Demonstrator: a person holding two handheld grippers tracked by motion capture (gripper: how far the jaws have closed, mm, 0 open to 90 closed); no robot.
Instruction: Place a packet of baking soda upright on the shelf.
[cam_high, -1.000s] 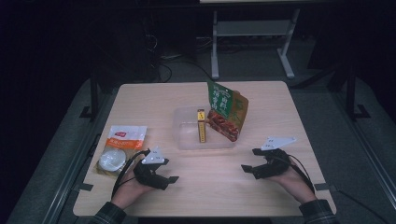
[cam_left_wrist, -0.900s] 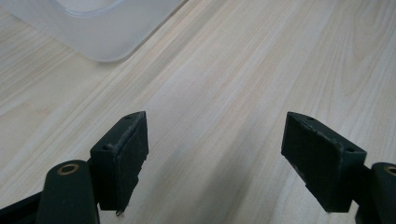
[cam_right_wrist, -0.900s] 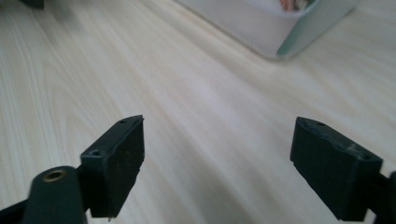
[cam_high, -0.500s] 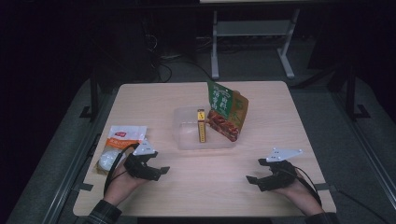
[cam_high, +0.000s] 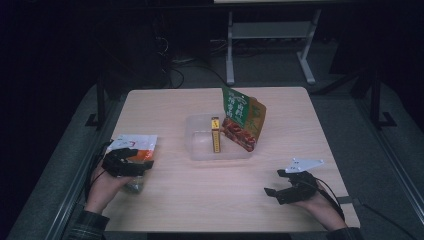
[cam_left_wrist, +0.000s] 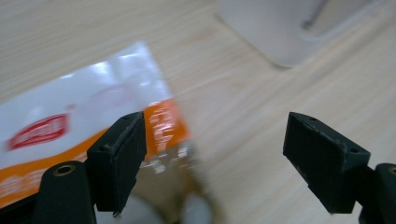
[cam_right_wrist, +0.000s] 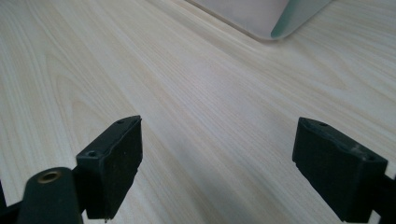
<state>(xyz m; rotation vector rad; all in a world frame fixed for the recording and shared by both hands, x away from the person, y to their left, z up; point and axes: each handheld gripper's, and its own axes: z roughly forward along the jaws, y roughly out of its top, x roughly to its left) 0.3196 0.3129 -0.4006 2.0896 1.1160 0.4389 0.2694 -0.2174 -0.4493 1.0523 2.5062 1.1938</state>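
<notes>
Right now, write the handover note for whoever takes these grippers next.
Left gripper: jaws open, over the white and orange packet at the table's left edge; nothing gripped.
Right gripper: jaws open, empty, over bare table near the right front.
Clear container sits mid-table. In it: a yellow box on end and a green and red snack bag leaning on its right side.
Done, apparently: those two items are in the container.
Left, probably: grip the packet and move it into the container.

Item count: one white-and-orange snack packet (cam_high: 134, 146), one clear plastic container (cam_high: 200, 145), one yellow box (cam_high: 215, 135), one green-and-red pouch (cam_high: 242, 120), two grippers
</notes>
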